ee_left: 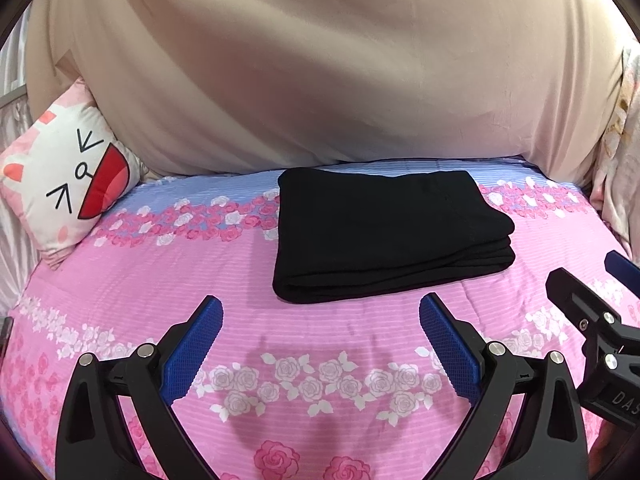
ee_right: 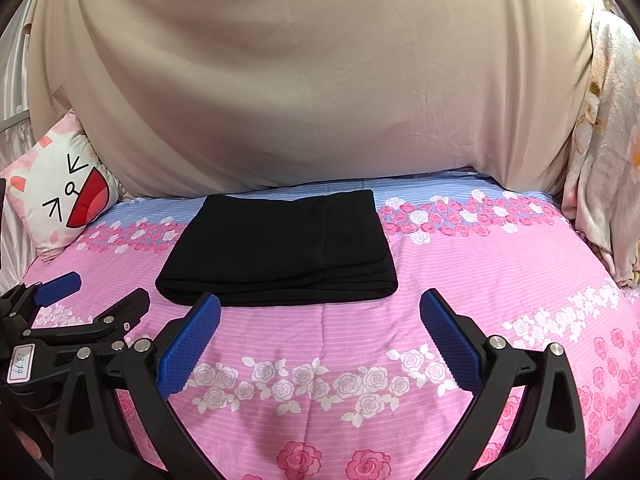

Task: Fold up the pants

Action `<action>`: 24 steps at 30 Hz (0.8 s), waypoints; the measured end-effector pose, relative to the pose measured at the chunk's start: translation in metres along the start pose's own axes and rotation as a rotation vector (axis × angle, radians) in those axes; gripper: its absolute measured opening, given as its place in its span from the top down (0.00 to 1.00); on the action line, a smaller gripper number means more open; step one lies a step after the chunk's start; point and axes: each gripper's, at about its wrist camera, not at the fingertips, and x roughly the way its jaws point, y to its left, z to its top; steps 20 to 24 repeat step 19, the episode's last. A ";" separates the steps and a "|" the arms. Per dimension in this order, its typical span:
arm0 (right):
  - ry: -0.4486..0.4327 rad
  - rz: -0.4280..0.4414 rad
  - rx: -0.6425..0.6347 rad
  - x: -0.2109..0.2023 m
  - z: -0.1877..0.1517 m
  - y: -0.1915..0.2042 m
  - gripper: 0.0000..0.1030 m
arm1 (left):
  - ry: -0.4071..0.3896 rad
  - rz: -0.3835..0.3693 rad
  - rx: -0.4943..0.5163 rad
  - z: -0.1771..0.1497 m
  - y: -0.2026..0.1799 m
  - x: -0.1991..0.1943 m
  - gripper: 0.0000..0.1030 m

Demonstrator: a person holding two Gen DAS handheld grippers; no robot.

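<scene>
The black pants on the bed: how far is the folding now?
The pants look done: a compact stack of layers lying flat on the pink bedsheet. Nothing is in hand; the left gripper and right gripper are open, clear of them. Little seems left.

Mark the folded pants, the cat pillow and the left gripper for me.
folded pants (ee_left: 384, 232): left wrist view, middle of the top layer.
cat pillow (ee_right: 60, 200): right wrist view, on the printed face.
left gripper (ee_left: 320, 340): left wrist view, midway between its open fingertips.

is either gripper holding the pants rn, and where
Nothing is held. Left gripper and right gripper are both open, short of the folded black pants.
</scene>
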 end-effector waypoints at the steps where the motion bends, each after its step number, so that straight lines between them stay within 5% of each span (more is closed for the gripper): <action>1: 0.000 -0.001 -0.001 0.000 0.000 -0.001 0.05 | -0.004 0.001 0.001 0.000 0.000 0.000 0.06; 13: 0.004 0.001 -0.005 0.002 0.002 -0.005 0.05 | -0.044 0.029 0.030 -0.001 -0.005 -0.004 0.06; 18: 0.005 0.003 -0.010 0.001 0.000 -0.003 0.05 | -0.001 -0.047 -0.018 0.001 0.003 0.000 0.06; 24: 0.005 0.003 -0.009 0.001 0.000 -0.003 0.05 | 0.003 -0.051 -0.021 0.001 0.004 0.000 0.06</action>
